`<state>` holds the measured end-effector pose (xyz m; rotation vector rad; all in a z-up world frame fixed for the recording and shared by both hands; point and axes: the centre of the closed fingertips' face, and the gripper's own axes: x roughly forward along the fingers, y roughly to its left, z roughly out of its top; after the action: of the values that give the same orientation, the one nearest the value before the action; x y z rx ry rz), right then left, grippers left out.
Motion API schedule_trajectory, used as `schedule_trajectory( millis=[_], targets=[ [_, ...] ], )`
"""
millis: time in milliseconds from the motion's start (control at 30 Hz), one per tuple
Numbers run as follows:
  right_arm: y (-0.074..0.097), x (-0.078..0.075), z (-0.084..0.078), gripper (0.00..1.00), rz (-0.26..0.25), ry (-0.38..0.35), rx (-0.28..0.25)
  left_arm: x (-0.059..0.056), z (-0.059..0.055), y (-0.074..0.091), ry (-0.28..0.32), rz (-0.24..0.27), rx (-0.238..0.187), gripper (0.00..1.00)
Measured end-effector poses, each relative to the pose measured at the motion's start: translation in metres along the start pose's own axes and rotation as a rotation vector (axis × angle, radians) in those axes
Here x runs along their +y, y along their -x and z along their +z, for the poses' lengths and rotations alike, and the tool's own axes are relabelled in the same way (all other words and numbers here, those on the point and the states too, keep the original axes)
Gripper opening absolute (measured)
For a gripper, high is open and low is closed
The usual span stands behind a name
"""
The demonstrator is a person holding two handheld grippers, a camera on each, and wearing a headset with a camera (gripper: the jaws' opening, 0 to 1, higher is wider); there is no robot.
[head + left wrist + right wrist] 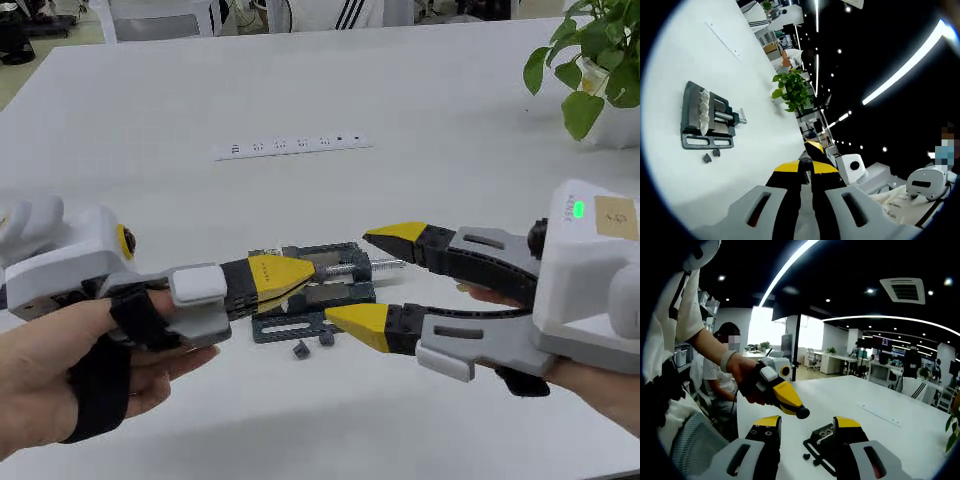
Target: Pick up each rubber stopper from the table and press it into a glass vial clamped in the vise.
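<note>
At left, yellow-tipped left gripper (287, 276) clenched, held over white table (420, 100). In middle, clear glass vials (704, 107) clamped in dark metal vise (285, 328); two small dark rubber stoppers (301, 350) lying on table just beside its base. At right, right gripper (350, 276) released, jaws wide apart.

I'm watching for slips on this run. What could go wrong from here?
The two stoppers are small and lie close together beside the vise; the open right hand-held gripper might knock one away while closing on the other. The shut left hand-held gripper is close to the vise and may crowd the approach to the glass vials.
</note>
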<state>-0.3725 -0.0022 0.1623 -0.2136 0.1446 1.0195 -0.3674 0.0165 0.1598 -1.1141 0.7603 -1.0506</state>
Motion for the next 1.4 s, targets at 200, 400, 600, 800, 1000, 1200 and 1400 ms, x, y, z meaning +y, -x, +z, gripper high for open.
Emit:
schedule_trajectory(
  millis=[200, 400, 600, 800, 1000, 1200, 1400],
  targets=[
    [0.001, 0.001, 0.005, 0.24, 0.007, 0.013, -0.017, -0.006, -0.004, -0.001, 0.063, -0.054, -0.001, 0.03],
    [0.002, 0.007, 0.008, 0.18, 0.048, 0.010, -0.027, -0.011, -0.009, -0.001, 0.119, -0.093, 0.015, 0.03],
    [0.000, 0.017, 0.011, 0.12, 0.083, 0.012, -0.034, -0.014, -0.014, -0.001, 0.143, -0.117, 0.037, 0.03],
    [-0.001, 0.022, 0.014, 0.10, 0.099, 0.020, -0.034, -0.015, -0.016, -0.001, 0.154, -0.123, 0.047, 0.03],
    [0.000, 0.020, 0.015, 0.09, 0.104, 0.028, -0.029, -0.014, -0.016, -0.001, 0.168, -0.129, 0.045, 0.03],
    [0.001, 0.020, 0.016, 0.08, 0.108, 0.032, -0.029, -0.013, -0.014, -0.001, 0.187, -0.137, 0.042, 0.03],
    [0.003, 0.020, 0.018, 0.08, 0.116, 0.024, -0.032, -0.014, -0.015, -0.001, 0.205, -0.150, 0.045, 0.03]
  ],
)
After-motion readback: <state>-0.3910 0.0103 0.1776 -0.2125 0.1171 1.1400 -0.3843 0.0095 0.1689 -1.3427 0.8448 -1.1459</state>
